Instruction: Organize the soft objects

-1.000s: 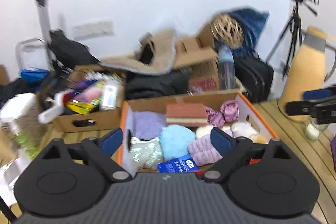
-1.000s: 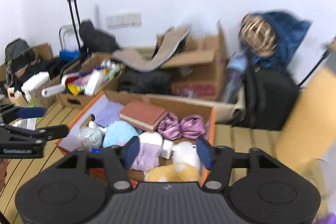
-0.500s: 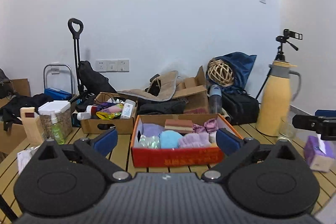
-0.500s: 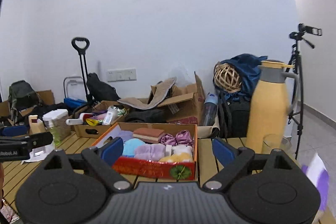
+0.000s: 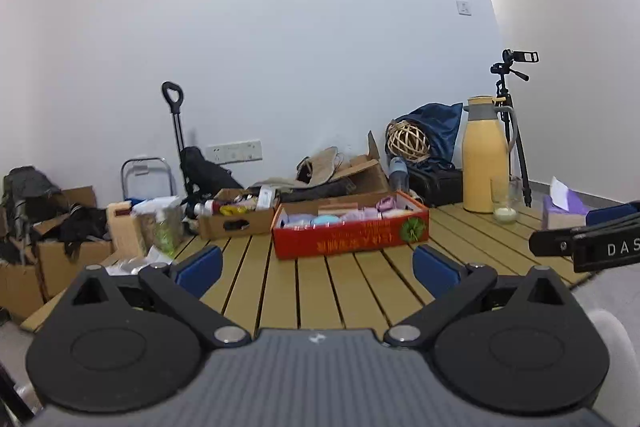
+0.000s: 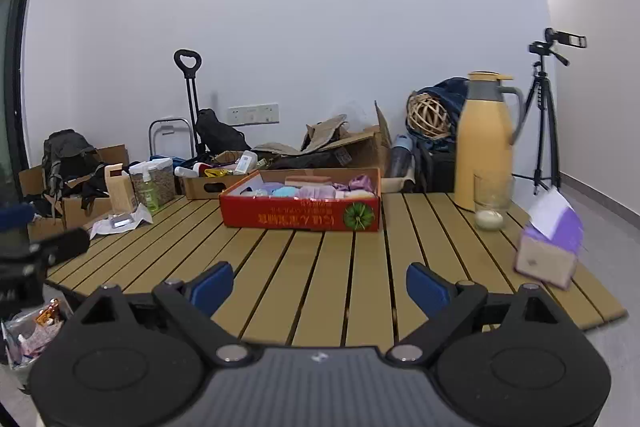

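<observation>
A red cardboard box [image 5: 352,237] [image 6: 300,217] sits far back on the slatted wooden table [image 5: 320,291] [image 6: 320,267]. It holds several soft items in purple, pale blue and pink [image 6: 316,190]. My left gripper [image 5: 316,271] stands open over the near table, well short of the box, with nothing between its blue pads. My right gripper [image 6: 318,285] is open too, empty, also far from the box. The right gripper's fingers [image 5: 588,245] show at the right edge of the left wrist view, and the left gripper's fingers [image 6: 40,255] at the left edge of the right wrist view.
A yellow thermos jug [image 6: 486,143] and a glass with a candle [image 6: 490,211] stand at the back right. A purple tissue box [image 6: 550,247] lies near the right edge. A brown box of bottles [image 6: 212,179], a jar, paper and clutter sit at the back left.
Both grippers have pulled far back from the red box, which now looks small and distant. The right gripper's jaws have spread wider. Nothing was taken from the box.
</observation>
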`<state>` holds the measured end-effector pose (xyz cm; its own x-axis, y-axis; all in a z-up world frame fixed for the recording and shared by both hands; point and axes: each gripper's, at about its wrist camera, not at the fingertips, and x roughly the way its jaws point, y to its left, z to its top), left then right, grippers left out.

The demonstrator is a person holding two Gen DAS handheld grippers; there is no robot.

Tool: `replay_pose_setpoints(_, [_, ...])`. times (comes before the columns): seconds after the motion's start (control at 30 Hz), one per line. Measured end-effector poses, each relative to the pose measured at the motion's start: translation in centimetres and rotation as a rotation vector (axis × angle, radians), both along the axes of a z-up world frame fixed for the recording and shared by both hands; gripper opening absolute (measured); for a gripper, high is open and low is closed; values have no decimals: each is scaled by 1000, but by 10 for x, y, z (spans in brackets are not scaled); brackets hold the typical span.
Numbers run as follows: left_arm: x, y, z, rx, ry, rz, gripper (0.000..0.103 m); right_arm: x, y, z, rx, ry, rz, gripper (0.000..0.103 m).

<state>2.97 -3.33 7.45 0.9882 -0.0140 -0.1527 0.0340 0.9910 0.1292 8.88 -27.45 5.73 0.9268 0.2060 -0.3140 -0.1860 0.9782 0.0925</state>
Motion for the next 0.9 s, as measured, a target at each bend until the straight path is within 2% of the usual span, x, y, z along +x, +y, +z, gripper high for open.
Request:
replay_pose_setpoints(0.1, [-33,2,-5,-12,8,-4,103,-44,8,-8,-16,-24,-11,94])
replay_pose_setpoints(0.2, [-59,8,-7,-60,22,4,103,-84,15,-17,-21,-49,6,100])
replay_pose_setpoints(0.27, [-73,10,-7,-75,29,15,103,-108,21,-21,-31,-59,6,101])
replay_pose_setpoints(0.37, [-97,10,-10,-56,28,29,103,-137,26,-21,-34,-87,28,101])
replay_pose_setpoints(0.53, [-131,9,-16,-26,12,58,103,-169,31,-21,-19,-118,54,102])
replay_pose_setpoints(0.63, [-147,13,-13,-40,-14,67,103,-184,34,-24,-6,-107,68,102])
replay_pose_setpoints(0.9, [-165,13,-8,-44,-43,48,103,-208,37,-18,-32,-155,47,102])
